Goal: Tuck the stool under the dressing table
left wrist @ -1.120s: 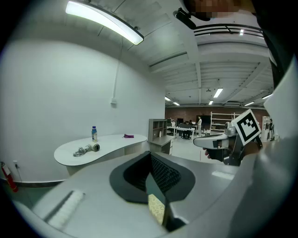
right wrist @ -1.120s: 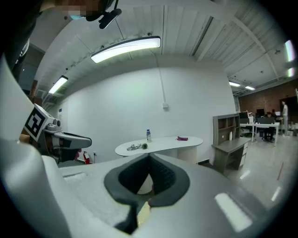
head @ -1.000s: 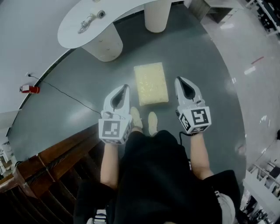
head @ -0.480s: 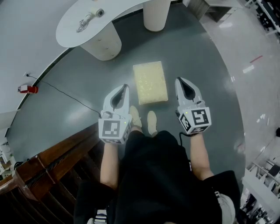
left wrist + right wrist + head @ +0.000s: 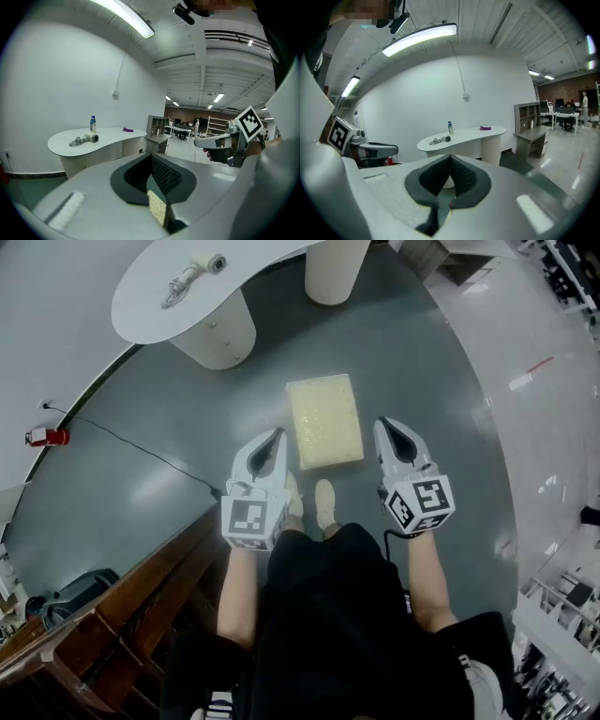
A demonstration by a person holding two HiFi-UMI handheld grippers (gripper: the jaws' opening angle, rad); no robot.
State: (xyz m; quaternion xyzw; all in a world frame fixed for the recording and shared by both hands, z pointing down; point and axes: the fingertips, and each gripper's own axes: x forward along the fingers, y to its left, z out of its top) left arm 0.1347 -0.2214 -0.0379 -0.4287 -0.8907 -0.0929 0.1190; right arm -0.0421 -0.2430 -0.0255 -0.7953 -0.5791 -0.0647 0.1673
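The stool (image 5: 324, 420), a rectangular seat with a pale yellow cushion, stands on the grey floor in front of the person's feet. Beyond it is the dressing table (image 5: 141, 298), a white curved top on round cream legs, with a hair dryer (image 5: 192, 273) on it. My left gripper (image 5: 275, 436) hangs shut and empty near the stool's near left corner. On the right, my right gripper (image 5: 385, 425) is level with the near right corner, also shut and empty. Neither touches the stool. The left gripper (image 5: 152, 158) and the right gripper (image 5: 450, 158) point toward the dressing table (image 5: 101, 138) (image 5: 464, 135).
A dark wooden railing (image 5: 122, 610) runs along the lower left. A red object (image 5: 45, 436) with a black cable (image 5: 141, 443) lies by the white wall. A bottle (image 5: 450, 127) stands on the table. A grey shelf desk (image 5: 530, 123) is to the right, with an open office behind.
Both grippers have sunk a little and edged forward toward the stool, still shut. The stool has not moved.
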